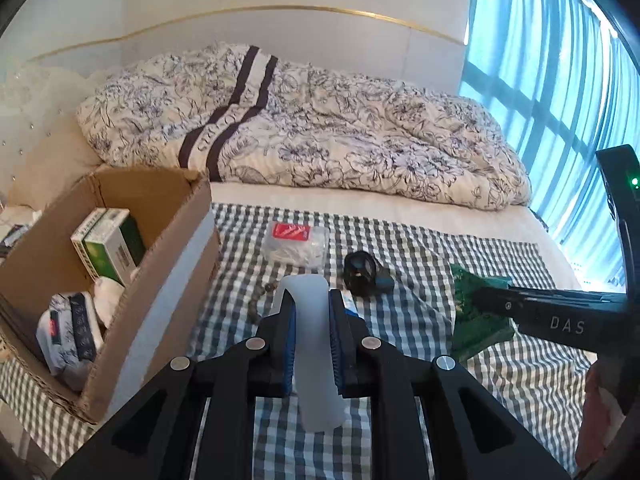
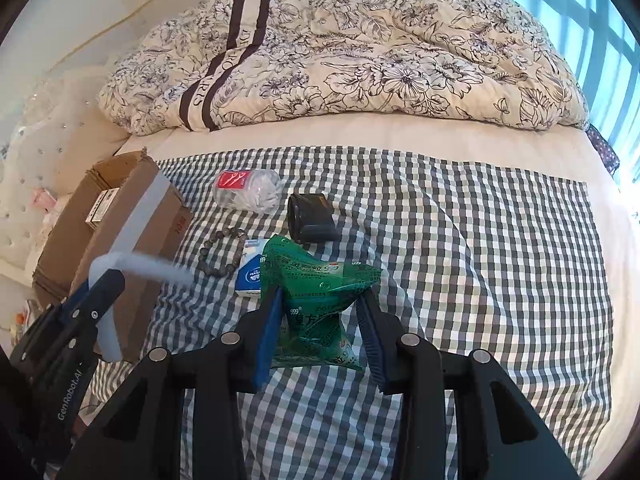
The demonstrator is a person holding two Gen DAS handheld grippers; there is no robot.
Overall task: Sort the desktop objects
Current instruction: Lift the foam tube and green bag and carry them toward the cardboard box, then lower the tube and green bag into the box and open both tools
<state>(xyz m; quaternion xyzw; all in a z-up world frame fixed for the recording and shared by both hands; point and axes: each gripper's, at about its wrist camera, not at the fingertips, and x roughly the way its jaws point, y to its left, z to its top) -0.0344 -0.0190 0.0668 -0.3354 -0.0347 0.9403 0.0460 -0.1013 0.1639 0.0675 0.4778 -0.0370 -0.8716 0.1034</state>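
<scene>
My left gripper (image 1: 313, 300) is shut on a white translucent plastic piece (image 1: 316, 360), which runs lengthwise between the blue pads and sticks out past the fingertips. The right wrist view shows this left gripper (image 2: 110, 276) beside the cardboard box (image 2: 132, 208), the white piece (image 2: 152, 268) blurred. My right gripper (image 2: 320, 304) is shut on a crumpled green packet (image 2: 316, 280), pinched across its middle. In the left wrist view the right gripper (image 1: 486, 300) holds the green packet (image 1: 476, 320) at the right, low over the checked cloth (image 1: 420, 240).
The open cardboard box (image 1: 168, 240) at left holds green cartons (image 1: 108, 244) and a tissue pack (image 1: 68, 328). On the cloth lie a clear bag with a red label (image 2: 248, 190), a black object (image 2: 310, 218), a bead bracelet (image 2: 224, 252) and a blue-white box (image 2: 248, 276). A floral duvet (image 2: 340, 52) lies behind.
</scene>
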